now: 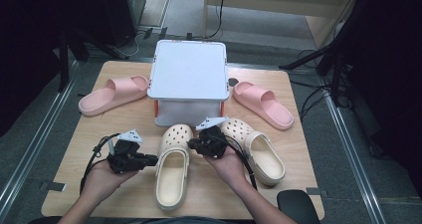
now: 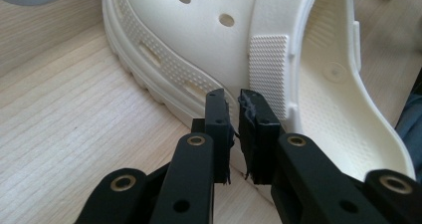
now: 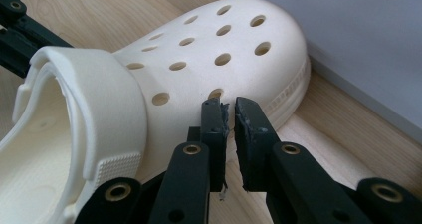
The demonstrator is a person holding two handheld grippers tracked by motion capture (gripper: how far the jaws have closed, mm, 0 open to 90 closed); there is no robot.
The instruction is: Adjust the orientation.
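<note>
Two cream perforated clogs lie side by side on the wooden table, toes pointing at a white box. My left gripper sits at the outer left side of the left clog; in the left gripper view its jaws stand nearly together, empty, tips right at the clog's sole edge. My right gripper is at that clog's other side, between it and the right clog. In the right gripper view the gripper has its jaws nearly together, empty, against the clog's holed upper.
A pink slide lies left of the box and another pink slide right of it. The box's grey-white side stands just past the clog's toe. Cables and dark stands surround the table on the floor.
</note>
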